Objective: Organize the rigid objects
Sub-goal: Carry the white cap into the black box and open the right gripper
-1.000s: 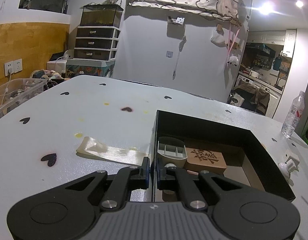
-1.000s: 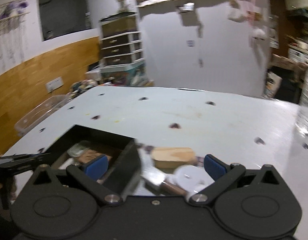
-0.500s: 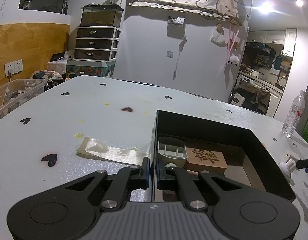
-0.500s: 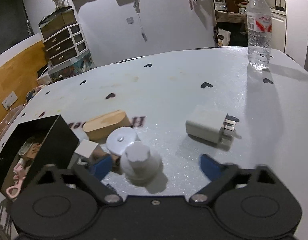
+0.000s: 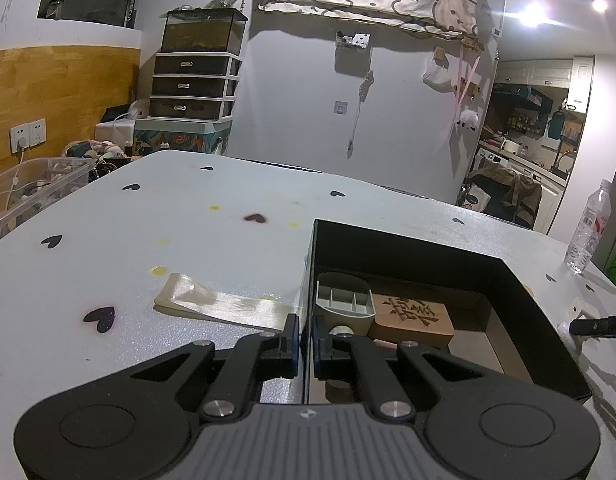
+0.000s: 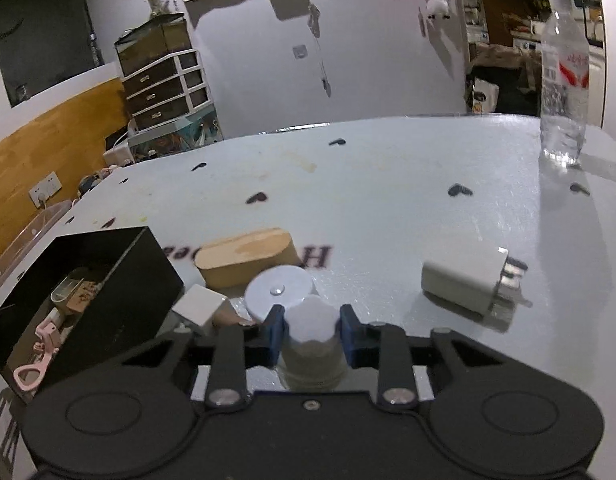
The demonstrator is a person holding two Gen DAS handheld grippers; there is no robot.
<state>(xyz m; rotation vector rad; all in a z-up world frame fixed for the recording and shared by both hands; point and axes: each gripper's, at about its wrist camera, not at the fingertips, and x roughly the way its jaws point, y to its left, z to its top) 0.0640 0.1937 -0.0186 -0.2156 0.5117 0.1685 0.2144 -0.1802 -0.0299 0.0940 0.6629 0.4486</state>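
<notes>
The table (image 6: 388, 200) is white with small dark heart marks and carries all items. A black box (image 5: 520, 304) stands open on it; in the left wrist view it holds a grey compartment tray (image 5: 344, 300) and, touching it on the right, a wooden block with a carved character (image 5: 412, 316). In the right wrist view a pink clip-like item (image 6: 35, 356) lies in the near corner of the box.

The left tongs (image 5: 303, 340) are clenched on the near wall of the black box, one finger outside and one inside. A strip of clear film (image 5: 223, 304) lies on the table just left of the box.

A water bottle (image 6: 564, 80) stands at the far right edge. A rounded wooden block (image 6: 247, 256) lies right of the box, with a white disc (image 6: 277, 292) just in front of it. A white plug adapter (image 6: 468, 284) lies well apart to the right.

The right tongs (image 6: 312, 334) have just been closing and now grasp a white cap-topped jar (image 6: 312, 340) just in front of the white disc.
</notes>
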